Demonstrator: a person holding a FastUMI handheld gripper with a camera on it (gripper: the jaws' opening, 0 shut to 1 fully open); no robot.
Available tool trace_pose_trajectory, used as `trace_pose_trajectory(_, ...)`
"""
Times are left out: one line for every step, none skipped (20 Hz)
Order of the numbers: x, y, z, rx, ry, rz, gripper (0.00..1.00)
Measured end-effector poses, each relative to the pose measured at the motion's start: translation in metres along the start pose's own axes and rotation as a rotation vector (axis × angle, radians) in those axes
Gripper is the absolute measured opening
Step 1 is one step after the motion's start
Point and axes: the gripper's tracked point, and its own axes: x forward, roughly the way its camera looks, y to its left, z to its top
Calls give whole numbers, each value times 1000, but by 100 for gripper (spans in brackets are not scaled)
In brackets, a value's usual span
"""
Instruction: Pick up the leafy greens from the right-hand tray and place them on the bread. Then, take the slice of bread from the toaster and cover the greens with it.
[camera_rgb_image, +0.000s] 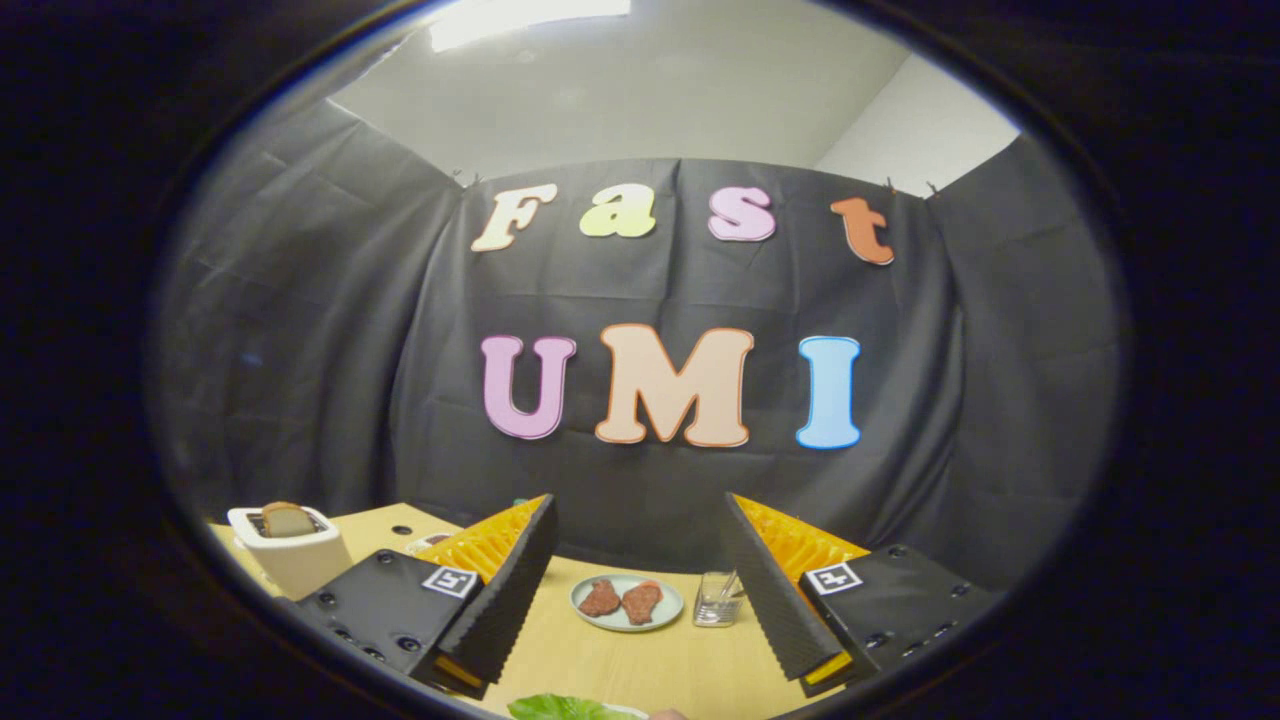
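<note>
Pale wood makes up the surface (600, 660), which carries one white toaster (290, 555) at the far left with one slice of bread (287, 519) standing up out of its slot. One round light plate (627, 603) sits ahead between the fingers, holding two reddish-brown pieces of meat (620, 600) side by side. One small clear glass (718, 599) stands just right of the plate, near the right finger. One bunch of leafy greens (560, 708) shows at the very near edge, below and between the fingertips, partly cut off.

The hand-held gripper (640, 650) is spread wide with nothing between its two black ribbed fingers (510, 600), both raised above the wood. Bare wood lies between the greens and the plate, and between the toaster and the left finger.

Black cloth hangs as the wall behind the surface, with a white ceiling and a bright light panel above.
</note>
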Motion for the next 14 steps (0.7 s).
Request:
trace_pose_trajectory(1, 0, -6, -13, 17, 18, 98)
trace_pose_trajectory(3, 1, -13, -27, 34, 33, 98)
trace_pose_trajectory(4, 0, -18, -42, 51, 51, 98)
trace_pose_trajectory(5, -1, -25, -57, 69, 66, 98)
trace_pose_trajectory(6, -1, -31, -69, 86, 81, 98)
trace_pose_trajectory(7, -2, -39, -78, 105, 99, 98)
trace_pose_trajectory(9, 0, -46, -85, 128, 124, 98)
trace_pose_trajectory(9, 1, -56, -99, 154, 150, 98)
trace_pose_trajectory(9, 2, -66, -118, 179, 174, 98)
trace_pose_trajectory(9, 3, -74, -141, 200, 199, 98)
trace_pose_trajectory(9, 5, -81, -160, 218, 224, 98)
trace_pose_trajectory(10, 6, -89, -175, 236, 244, 98)
trace_pose_trajectory(10, 8, -96, -187, 252, 265, 98)
trace_pose_trajectory(11, 12, -103, -198, 266, 286, 98)
